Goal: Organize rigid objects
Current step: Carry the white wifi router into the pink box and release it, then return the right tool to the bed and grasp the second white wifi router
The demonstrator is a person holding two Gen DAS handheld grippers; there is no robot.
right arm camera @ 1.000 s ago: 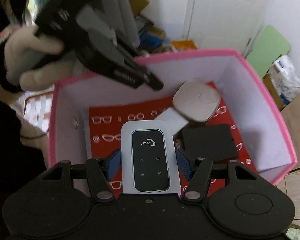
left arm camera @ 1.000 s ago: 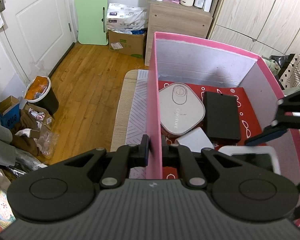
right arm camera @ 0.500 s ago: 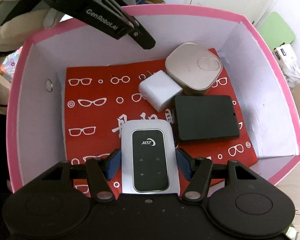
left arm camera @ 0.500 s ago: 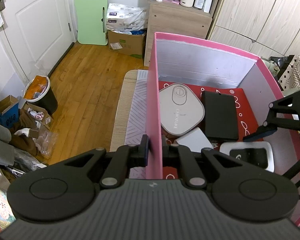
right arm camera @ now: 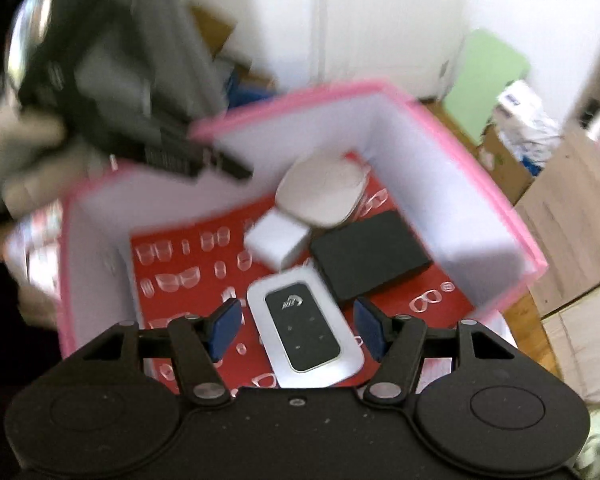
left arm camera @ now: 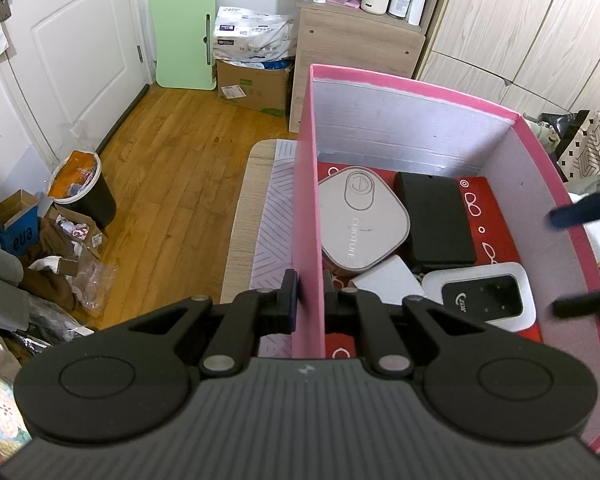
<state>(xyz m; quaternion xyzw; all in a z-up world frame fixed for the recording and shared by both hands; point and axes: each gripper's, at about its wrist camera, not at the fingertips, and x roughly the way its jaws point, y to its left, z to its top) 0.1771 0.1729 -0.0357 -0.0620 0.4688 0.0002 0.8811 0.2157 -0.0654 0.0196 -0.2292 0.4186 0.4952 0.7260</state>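
Note:
A pink box (left arm camera: 420, 88) with a red glasses-print floor holds a beige rounded device (left arm camera: 360, 220), a black flat case (left arm camera: 436, 220), a white charger cube (left arm camera: 388, 282) and a white pocket router (left arm camera: 484, 300) with a black face. My left gripper (left arm camera: 309, 296) is shut on the box's near left wall. The right gripper (right arm camera: 298, 322) hangs open just above the router (right arm camera: 304, 328), its blue pads clear of it on both sides. In the left wrist view the right gripper (left arm camera: 580, 260) shows at the box's right wall.
The box (right arm camera: 500, 208) stands on a small table with a patterned mat (left arm camera: 276, 216). Beyond are a wooden floor, a waste bin (left arm camera: 80, 196), cardboard boxes, a green board (left arm camera: 182, 36), a cabinet and wardrobe doors. A gloved hand (right arm camera: 20, 152) holds the left gripper.
The right gripper has let go of the white router, which now lies on the box floor, and has drawn back and rolled. The left gripper has kept still on the wall.

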